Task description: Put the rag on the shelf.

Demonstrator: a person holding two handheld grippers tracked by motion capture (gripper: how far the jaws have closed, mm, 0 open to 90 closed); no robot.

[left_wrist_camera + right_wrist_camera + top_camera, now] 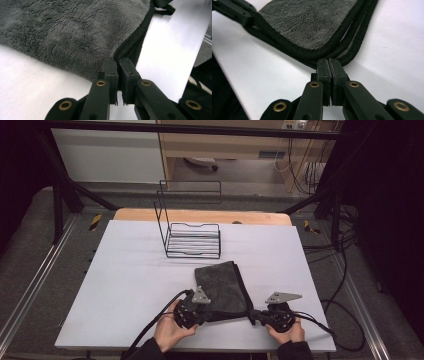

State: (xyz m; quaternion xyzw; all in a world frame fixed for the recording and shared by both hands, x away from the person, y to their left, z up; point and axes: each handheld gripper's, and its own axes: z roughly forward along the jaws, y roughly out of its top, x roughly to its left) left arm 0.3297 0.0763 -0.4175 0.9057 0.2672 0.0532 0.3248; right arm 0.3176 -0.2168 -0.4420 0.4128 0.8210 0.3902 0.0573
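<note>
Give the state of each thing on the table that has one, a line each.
Grey towel: folded, flat on the table, near corners pinched.
Left gripper: shut on the towel's near edge.
Right gripper: shut on the towel's corner hem.
Wire rack: upright, empty, behind the towel.

High view overhead facing forward, both gripper views close and low, sharing the grey towel (222,290).

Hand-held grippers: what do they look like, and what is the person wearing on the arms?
Each hand-held gripper, left and right, is black with a grey three-cornered plate on top and a black cable trailing behind. Close up, the jaws are flat black bars on arms with brass-coloured rivets. The sleeves are dark.
</note>
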